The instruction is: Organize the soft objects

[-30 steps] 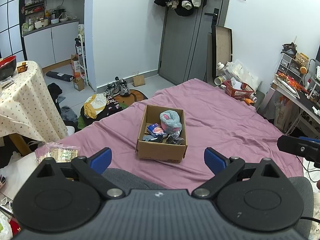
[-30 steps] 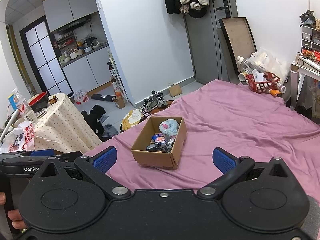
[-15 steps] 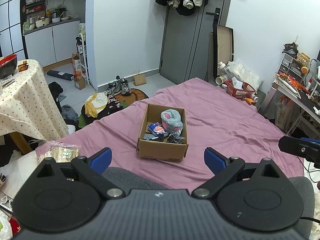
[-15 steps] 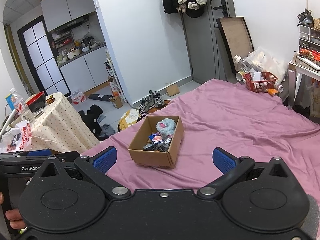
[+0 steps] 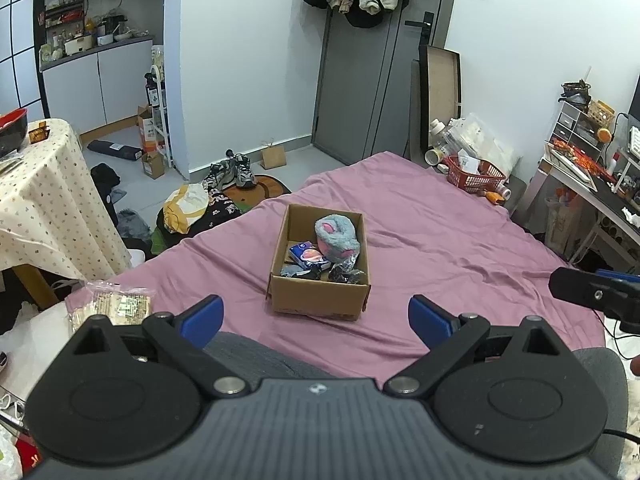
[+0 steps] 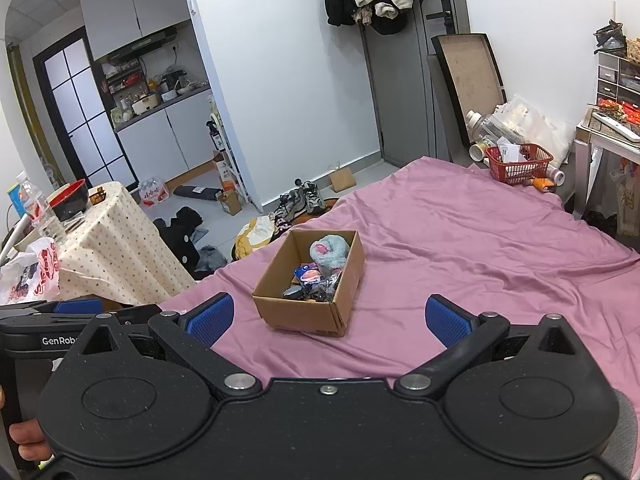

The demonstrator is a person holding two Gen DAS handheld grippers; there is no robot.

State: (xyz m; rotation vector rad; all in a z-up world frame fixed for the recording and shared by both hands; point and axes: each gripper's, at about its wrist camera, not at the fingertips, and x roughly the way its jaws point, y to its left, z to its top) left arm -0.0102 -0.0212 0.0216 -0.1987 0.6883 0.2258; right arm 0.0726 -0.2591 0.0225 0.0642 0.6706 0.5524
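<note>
A brown cardboard box (image 5: 318,298) (image 6: 300,312) stands on the purple bedspread (image 5: 440,248) (image 6: 480,248). Inside it lie a grey-and-pink plush slipper (image 5: 338,238) (image 6: 330,250), a blue packet (image 5: 306,254) (image 6: 308,272) and dark crumpled items (image 5: 346,274). My left gripper (image 5: 316,318) hovers open, well short of the box, nothing between its blue pads. My right gripper (image 6: 330,318) is open too, at about the same distance, empty. The right gripper's body shows at the right edge of the left wrist view, the left gripper's at the left edge of the right wrist view.
A table with a dotted cloth (image 5: 40,200) (image 6: 108,240) stands left of the bed. Clothes and shoes (image 5: 232,172) lie on the floor beyond the bed's edge. A red basket (image 5: 474,174) (image 6: 518,162) sits at the far corner. A snack bag (image 5: 112,306) lies near left.
Both views have shifted slightly; the box sits a touch further left in the right wrist view. Both grippers stay open and empty.
</note>
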